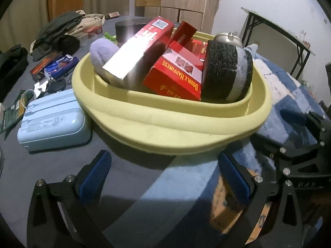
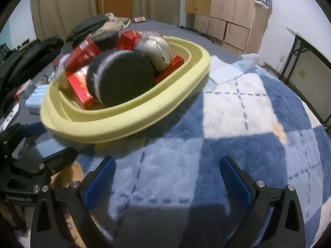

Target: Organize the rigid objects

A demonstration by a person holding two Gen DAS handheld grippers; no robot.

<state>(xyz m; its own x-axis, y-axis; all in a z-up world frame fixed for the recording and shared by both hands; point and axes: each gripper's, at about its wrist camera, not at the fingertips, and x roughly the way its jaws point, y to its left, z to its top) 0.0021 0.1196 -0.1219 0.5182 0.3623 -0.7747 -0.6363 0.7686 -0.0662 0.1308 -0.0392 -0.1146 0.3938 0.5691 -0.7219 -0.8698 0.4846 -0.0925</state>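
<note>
Your left gripper (image 1: 165, 177) and right gripper (image 2: 165, 177) both hover with fingers spread apart and nothing between them, just short of the yellow basin (image 1: 165, 124). The basin sits half on the blue blanket (image 2: 238, 124), piled with red boxes (image 1: 178, 76), a dark round sponge (image 1: 221, 72) and what may be a metal kettle (image 2: 155, 49). A pale blue case (image 1: 53, 122) lies beside it.
</note>
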